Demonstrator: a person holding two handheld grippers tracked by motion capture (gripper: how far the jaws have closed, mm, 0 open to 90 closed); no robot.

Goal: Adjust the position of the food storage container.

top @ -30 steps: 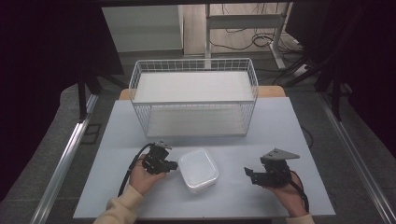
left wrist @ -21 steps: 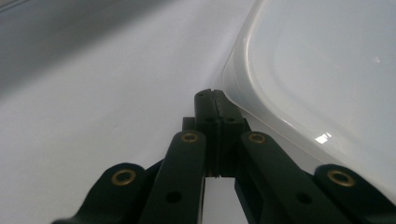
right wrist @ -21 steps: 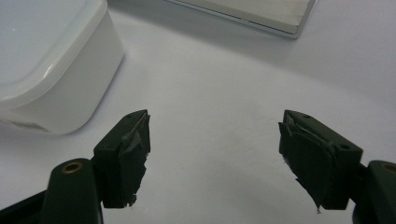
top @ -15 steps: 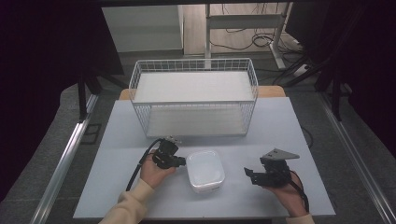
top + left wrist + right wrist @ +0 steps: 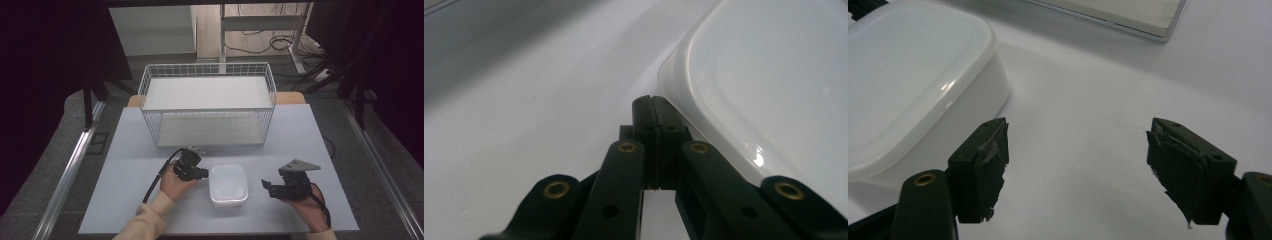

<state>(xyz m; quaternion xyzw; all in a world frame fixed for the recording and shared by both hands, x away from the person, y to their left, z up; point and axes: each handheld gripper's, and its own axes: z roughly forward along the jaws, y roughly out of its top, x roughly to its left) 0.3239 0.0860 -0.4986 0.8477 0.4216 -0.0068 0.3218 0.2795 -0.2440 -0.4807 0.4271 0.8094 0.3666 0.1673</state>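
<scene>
The box [image 5: 228, 185] sits on the table [image 5: 130, 165]; the left gripper [image 5: 202, 173], fingers together, touches its nine o'clock side, the right gripper [image 5: 266, 186] gapes at three o'clock.

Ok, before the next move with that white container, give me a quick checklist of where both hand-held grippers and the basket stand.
1. Left hand-held gripper jaws shut, nothing between them: ok.
2. Its tips rest at the left edge of the white container; real contact: cannot tell.
3. Right hand-held gripper jaws open and empty: ok.
4. Right hand-held gripper stands apart from the container's right side, bare table between: ok.
5. Container sits flat with its lid on: ok.
6. Wire basket stands behind the container, with table surface between them: ok.
</scene>
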